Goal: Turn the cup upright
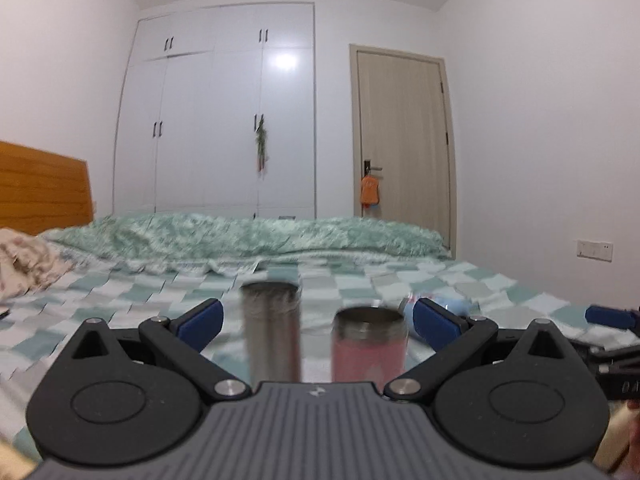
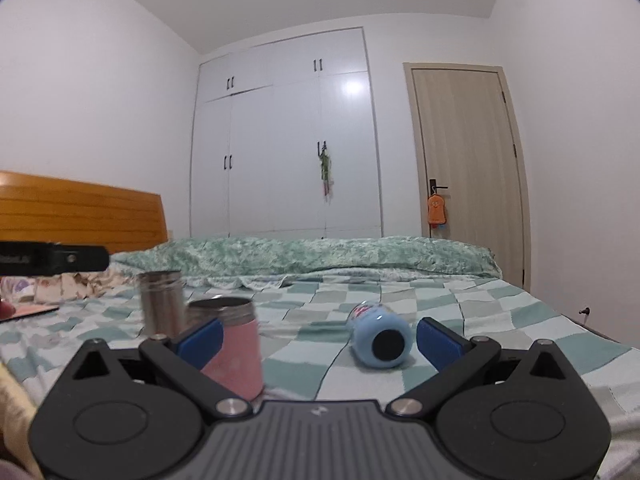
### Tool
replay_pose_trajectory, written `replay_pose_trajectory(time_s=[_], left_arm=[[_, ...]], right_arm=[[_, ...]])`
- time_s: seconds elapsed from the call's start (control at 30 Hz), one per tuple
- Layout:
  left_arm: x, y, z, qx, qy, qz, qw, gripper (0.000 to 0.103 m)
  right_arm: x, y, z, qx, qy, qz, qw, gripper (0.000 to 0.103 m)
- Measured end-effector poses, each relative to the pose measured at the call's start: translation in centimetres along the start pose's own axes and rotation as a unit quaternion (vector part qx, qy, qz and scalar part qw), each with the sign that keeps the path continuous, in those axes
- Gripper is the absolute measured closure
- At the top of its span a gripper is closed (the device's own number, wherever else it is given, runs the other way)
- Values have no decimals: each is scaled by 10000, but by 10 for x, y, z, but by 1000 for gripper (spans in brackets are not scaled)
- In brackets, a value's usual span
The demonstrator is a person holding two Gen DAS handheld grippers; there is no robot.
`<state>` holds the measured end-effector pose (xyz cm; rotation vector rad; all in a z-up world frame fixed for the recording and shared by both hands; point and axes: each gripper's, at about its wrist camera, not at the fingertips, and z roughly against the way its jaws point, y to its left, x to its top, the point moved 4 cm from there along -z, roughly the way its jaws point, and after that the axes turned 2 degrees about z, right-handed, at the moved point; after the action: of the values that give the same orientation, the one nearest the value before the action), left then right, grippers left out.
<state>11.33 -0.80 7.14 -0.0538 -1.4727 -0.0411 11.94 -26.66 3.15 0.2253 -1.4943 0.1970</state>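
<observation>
Three cups are sitting on the bed (image 2: 460, 292), and only one is lying down: the blue cup (image 2: 380, 338), on its side on the checked cover, just right of the pink cup (image 2: 236, 352). The pink cup is standing upright with its mouth up, and the steel cup (image 2: 162, 300) is standing just behind and left of it.

The blue cup's long axis is running away from the right gripper (image 2: 320, 338), its dark round end facing the camera and its far end pointing toward the wardrobe. It is lying between the right gripper's fingers, closer to the right finger, so the right hand looks the nearer one for the flip. Those jaws are standing wide apart, holding nothing, and the gripper is hovering low and level over the cover.

The left gripper (image 1: 318, 322) is also hovering low, jaws wide apart and empty, facing the pink and steel cups; from there the blue cup (image 1: 436, 306) is lying beyond the pink cup, to its right, partly hidden.
</observation>
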Motion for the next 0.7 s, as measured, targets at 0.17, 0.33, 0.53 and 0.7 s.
replay_pose_trajectory(time_s=[0.17, 0.33, 0.53, 0.7], left_arm=[[-27, 15, 35, 138, 116, 128, 9998, 0], [-54, 25, 51, 314, 167, 221, 9991, 0], [-60, 29, 62, 469, -88, 221, 9986, 0], [-63, 28, 68, 537, -239, 116, 9982, 0]], right_arm=[[-13, 25, 27, 66, 132, 192, 9997, 0], [-23, 39, 48, -82, 40, 364, 9993, 0], [-23, 47, 59, -171, -148, 501, 9985, 0], [-25, 49, 64, -227, -287, 452, 9983, 0]])
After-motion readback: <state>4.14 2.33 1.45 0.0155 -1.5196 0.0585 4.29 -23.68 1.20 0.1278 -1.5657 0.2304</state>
